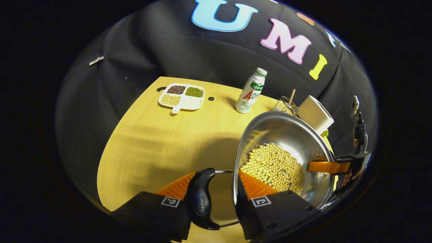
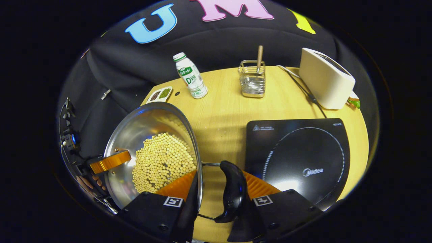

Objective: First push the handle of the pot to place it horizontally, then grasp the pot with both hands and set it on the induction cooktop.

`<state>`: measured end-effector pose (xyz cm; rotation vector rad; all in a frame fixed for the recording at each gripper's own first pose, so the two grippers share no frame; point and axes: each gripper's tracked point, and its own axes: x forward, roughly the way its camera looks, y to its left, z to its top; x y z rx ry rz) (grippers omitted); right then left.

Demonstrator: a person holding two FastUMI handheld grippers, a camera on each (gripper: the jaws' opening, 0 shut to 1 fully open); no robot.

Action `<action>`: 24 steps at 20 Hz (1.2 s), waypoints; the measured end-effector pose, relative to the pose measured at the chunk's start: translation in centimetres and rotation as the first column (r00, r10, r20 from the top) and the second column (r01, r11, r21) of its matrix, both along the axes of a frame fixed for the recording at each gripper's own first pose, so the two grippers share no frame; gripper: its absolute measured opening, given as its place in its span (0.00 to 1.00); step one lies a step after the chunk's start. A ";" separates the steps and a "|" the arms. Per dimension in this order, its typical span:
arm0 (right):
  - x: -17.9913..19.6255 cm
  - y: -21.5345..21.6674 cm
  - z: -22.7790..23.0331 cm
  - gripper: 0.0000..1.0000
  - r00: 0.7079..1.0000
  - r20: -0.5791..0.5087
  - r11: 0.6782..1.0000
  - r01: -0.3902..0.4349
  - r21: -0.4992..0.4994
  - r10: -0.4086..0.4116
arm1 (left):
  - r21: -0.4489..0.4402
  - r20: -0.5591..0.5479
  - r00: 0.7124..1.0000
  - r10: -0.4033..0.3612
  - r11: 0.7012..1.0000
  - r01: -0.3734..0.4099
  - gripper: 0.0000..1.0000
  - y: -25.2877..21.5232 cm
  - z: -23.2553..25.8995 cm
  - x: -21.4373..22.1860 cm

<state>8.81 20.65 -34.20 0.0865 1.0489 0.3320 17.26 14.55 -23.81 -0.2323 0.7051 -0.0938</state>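
Tongs both clamped across pot rim: left tongs [image 1: 216, 184], right tongs [image 2: 219, 184]. Pot [image 1: 287, 148] of beans held clear of surface [image 1: 162, 145], left of cooktop [image 2: 297, 158]. Best kept level, carried across together. Cooktop and toaster [image 2: 325, 79] seen from right gripper view; divided dish [image 1: 182, 96] clearer from left.

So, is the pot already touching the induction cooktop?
Apart. In the right gripper view, bare table lies between the pot, held up by both claws, and the induction cooktop.

Mock kitchen booth: wooden table [image 2: 222, 114] with induction cooktop [image 2: 297, 158], toaster [image 2: 325, 79], utensil rack [image 2: 252, 81].
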 end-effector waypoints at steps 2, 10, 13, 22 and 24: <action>-0.1 -2.1 1.1 0.60 1.000 0.007 1.000 0.013 0.004 -0.013 | 0.008 0.009 1.000 -0.016 1.000 0.016 0.61 -2.2 1.3 -0.3; 0.8 -10.4 4.6 0.60 0.998 0.032 0.998 0.058 0.006 -0.058 | 0.010 0.031 0.998 -0.053 0.999 0.053 0.61 -10.7 3.7 0.6; 1.6 -13.4 5.5 0.60 0.997 0.044 0.998 0.069 0.004 -0.070 | 0.011 0.041 0.997 -0.064 0.998 0.064 0.61 -13.6 4.2 1.2; 3.6 -22.0 5.0 0.60 0.993 0.047 0.994 0.111 -0.008 -0.110 | 0.004 0.041 0.996 -0.082 0.997 0.082 0.61 -22.3 4.0 2.9; 3.9 -23.4 4.8 0.60 0.993 0.043 0.993 0.115 -0.009 -0.114 | 0.002 0.038 0.996 -0.083 0.997 0.083 0.61 -23.8 3.6 3.5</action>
